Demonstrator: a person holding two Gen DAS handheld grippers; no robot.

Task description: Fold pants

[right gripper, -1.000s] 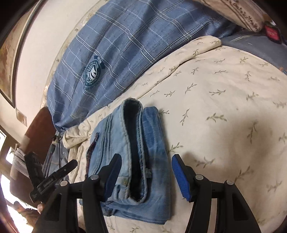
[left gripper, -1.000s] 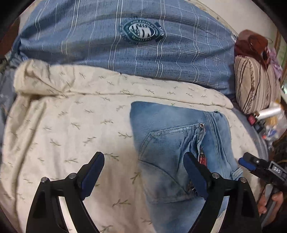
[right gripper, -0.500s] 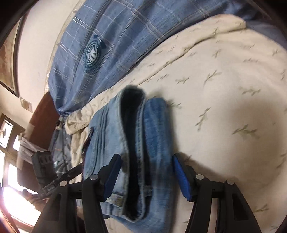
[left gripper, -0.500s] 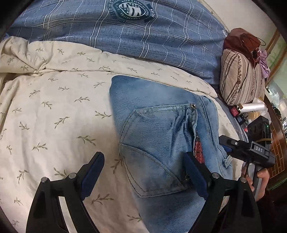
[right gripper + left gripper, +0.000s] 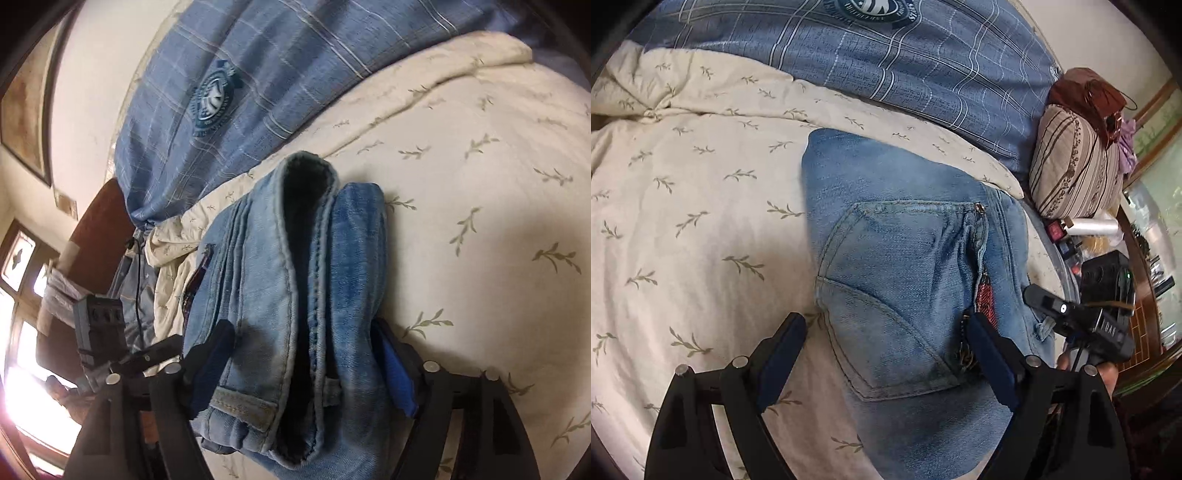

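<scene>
The light blue jeans (image 5: 905,280) lie folded into a compact bundle on the cream leaf-print bedspread (image 5: 694,229), back pocket up. My left gripper (image 5: 886,350) is open, its fingers astride the pocket end of the bundle. In the right wrist view the jeans (image 5: 295,295) show their waistband end with the dark inside open. My right gripper (image 5: 303,365) is open, its blue pads on either side of the waistband end, close to the denim. The right gripper also shows in the left wrist view (image 5: 1082,317) at the bundle's right edge.
A blue plaid duvet (image 5: 886,55) with a round emblem lies behind the jeans. A striped pillow (image 5: 1075,166) and a brown bag (image 5: 1089,92) sit at the right. Small items (image 5: 1086,229) lie by the bed's right edge. A window (image 5: 18,295) glares at the left.
Both grippers have moved in closer over the folded jeans, which now fill more of each view. The right gripper's pads now straddle the waistband end. The jaws stay open.
</scene>
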